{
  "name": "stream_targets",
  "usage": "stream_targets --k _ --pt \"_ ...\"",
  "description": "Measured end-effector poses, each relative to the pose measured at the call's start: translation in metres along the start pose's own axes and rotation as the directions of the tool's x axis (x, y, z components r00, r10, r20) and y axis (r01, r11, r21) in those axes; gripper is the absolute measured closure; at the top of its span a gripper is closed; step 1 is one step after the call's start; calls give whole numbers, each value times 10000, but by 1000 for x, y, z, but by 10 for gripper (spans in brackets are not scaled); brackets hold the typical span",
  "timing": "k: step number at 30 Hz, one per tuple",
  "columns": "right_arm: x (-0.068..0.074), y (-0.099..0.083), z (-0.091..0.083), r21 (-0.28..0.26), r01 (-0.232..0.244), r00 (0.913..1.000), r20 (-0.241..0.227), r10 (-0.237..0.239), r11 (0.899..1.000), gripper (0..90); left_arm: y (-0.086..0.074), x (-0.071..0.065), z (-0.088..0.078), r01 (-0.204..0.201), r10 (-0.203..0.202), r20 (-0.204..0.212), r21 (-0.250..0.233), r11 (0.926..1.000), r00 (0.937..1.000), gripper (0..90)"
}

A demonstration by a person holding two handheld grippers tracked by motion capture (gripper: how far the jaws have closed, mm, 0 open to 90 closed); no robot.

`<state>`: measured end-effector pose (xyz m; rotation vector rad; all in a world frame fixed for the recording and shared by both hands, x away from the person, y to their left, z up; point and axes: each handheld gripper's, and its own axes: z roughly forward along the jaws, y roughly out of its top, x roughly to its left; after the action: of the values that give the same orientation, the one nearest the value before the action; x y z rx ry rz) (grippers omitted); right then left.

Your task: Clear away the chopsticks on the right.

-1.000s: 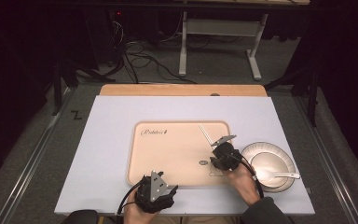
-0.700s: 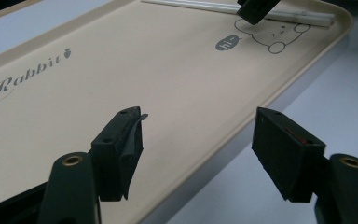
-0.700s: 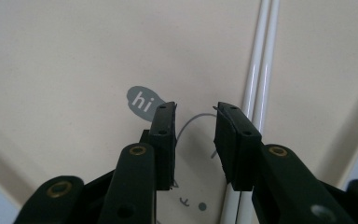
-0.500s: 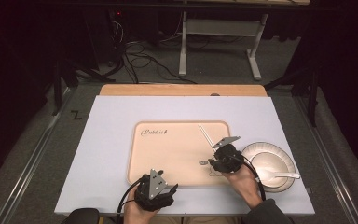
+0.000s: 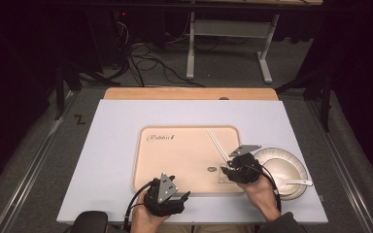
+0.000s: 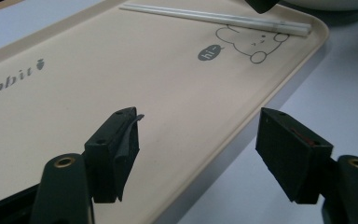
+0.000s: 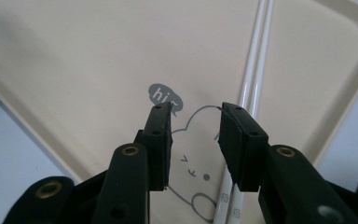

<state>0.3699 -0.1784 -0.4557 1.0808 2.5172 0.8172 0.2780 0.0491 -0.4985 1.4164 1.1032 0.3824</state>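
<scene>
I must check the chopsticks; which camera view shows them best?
The left gripper view: the chopsticks lie whole across the tray. The right gripper view shows them partly behind its fingers; the high view, small.

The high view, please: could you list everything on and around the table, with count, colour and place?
tray: one, beige, middle of the white table
chopsticks: one pair, white, lying on the tray's right part
plate: one, white, right of the tray
bowl: one, white, on the plate
spoon: one, white, in the bowl, handle to the right
wooden board: one, tan, along the table's far edge
left tongs: black, open, at the tray's near edge
right tongs: black, open, above the chopsticks' near end, just been opening
</scene>
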Motion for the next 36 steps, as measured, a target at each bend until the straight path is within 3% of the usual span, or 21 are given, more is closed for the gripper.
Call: stream_targets --k 13,20,23,30,32,36 --pt "-10 -17 -26 -357 -442 9986 283 452 9984 629 3 -4 11 -90 80 668 141 9999 9977 296" --pt "-17 -27 -42 -517 -772 9954 528 800 9957 630 4 -9 17 -43 -29 1026 704 9975 9947 292" --pt "-20 -31 -47 -624 -931 9932 644 971 9937 630 5 -10 18 -201 112 1103 805 9965 9938 298" --pt "-29 -40 -61 -811 -1205 9885 822 1271 9894 633 8 -7 20 20 -108 1127 780 9970 9936 295" --pt "-31 -42 -65 -941 -1314 9858 922 1401 9869 639 8 -6 18 -137 42 1124 835 9964 9937 294" --pt "-37 -45 -73 -1136 -1436 9809 1150 1566 9831 647 8 -6 17 -71 -9 1112 708 9975 9938 295"
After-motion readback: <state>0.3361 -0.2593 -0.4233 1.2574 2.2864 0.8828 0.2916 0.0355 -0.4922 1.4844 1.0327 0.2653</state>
